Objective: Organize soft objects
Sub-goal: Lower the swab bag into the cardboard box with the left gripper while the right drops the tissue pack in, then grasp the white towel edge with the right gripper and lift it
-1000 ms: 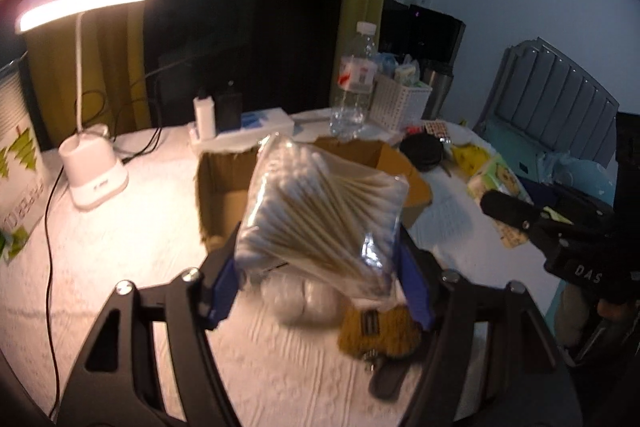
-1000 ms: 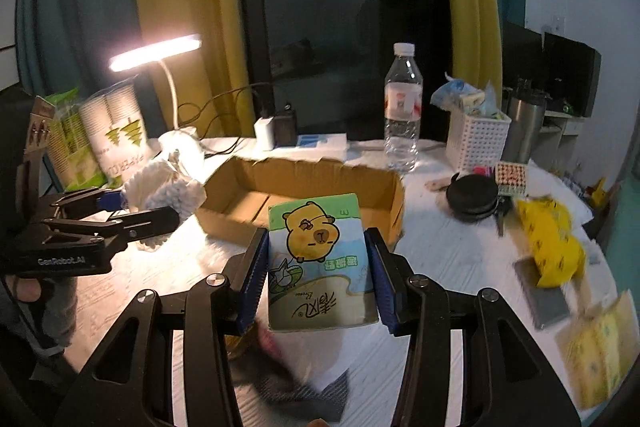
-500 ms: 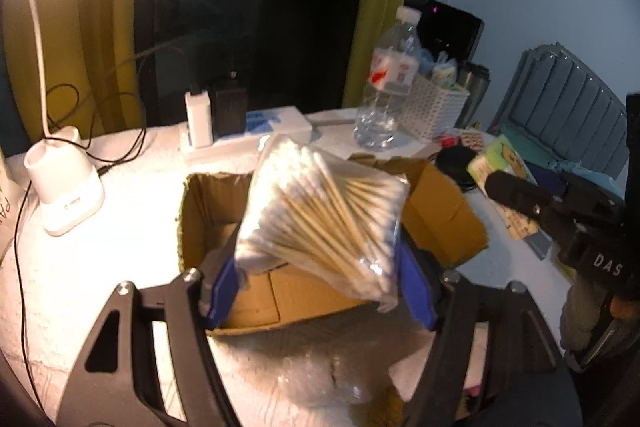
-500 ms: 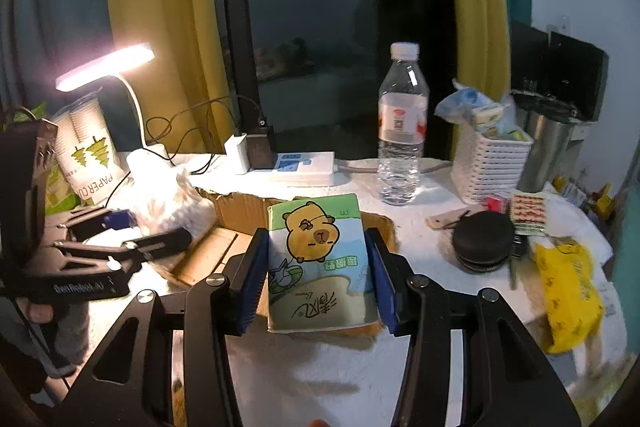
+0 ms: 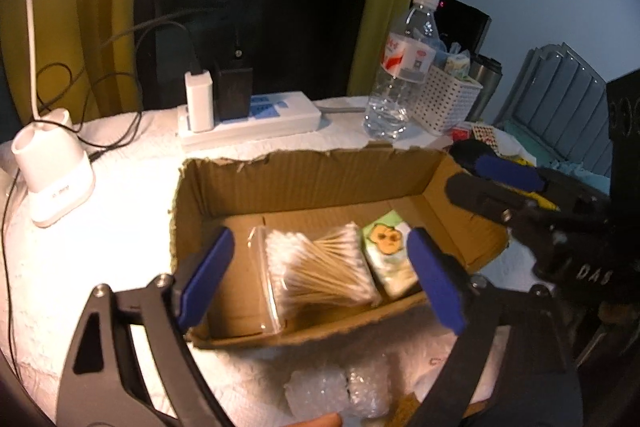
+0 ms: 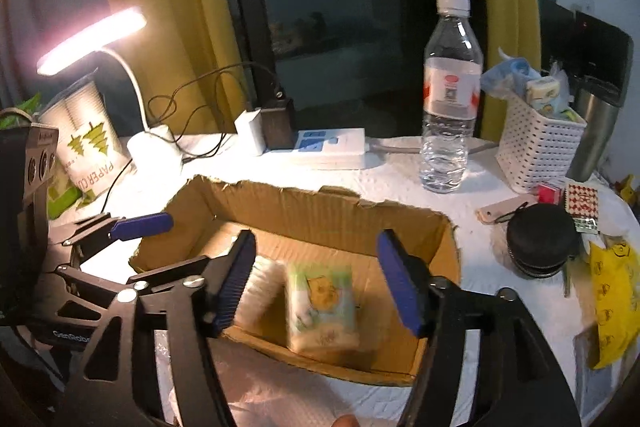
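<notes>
An open cardboard box stands on the white table. A clear bag of cotton swabs lies inside it, with a green tissue pack bearing a cartoon animal beside it on the right. The swab bag shows as a white edge in the right wrist view. My left gripper is open and empty, above the box over the swab bag. My right gripper is open and empty, above the tissue pack. Bubble wrap rolls lie on the table in front of the box.
Behind the box are a power strip with chargers, a water bottle, a white basket and a desk lamp. A black round case and yellow packet lie to the right. A paper cup sleeve stands left.
Both grippers moved over the box and opened. The swab bag and the tissue pack were let go and now lie in the box.
</notes>
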A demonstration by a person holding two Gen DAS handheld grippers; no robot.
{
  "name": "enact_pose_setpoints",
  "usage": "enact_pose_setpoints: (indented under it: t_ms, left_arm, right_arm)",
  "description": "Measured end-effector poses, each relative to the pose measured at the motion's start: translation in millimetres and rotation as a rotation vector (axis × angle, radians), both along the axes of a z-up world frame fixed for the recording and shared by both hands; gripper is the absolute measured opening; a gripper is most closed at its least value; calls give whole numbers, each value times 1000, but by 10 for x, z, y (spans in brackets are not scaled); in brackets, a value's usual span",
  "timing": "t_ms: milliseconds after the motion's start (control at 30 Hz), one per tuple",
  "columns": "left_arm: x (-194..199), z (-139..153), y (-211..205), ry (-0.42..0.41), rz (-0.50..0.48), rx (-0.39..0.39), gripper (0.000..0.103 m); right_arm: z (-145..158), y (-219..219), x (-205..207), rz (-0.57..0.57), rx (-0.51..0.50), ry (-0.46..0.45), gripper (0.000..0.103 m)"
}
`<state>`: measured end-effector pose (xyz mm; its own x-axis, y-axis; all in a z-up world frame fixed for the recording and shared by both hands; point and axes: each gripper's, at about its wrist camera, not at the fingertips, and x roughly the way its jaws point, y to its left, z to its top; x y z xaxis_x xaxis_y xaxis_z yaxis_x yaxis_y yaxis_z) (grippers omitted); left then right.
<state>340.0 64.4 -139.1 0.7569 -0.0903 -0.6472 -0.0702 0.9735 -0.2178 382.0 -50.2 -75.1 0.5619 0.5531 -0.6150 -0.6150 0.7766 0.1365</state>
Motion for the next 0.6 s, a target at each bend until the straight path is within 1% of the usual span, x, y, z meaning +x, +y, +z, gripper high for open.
enact_pose_setpoints:
  t_ms: [200, 600]
  left_arm:
    - [-194, 153, -29, -34, 9, 26, 89]
    - [-783, 422, -121, -94, 15, 48, 89]
  right_arm:
    - [173, -122, -190, -31, 8, -33, 69]
    - [410, -310, -736, -59, 16, -83, 69]
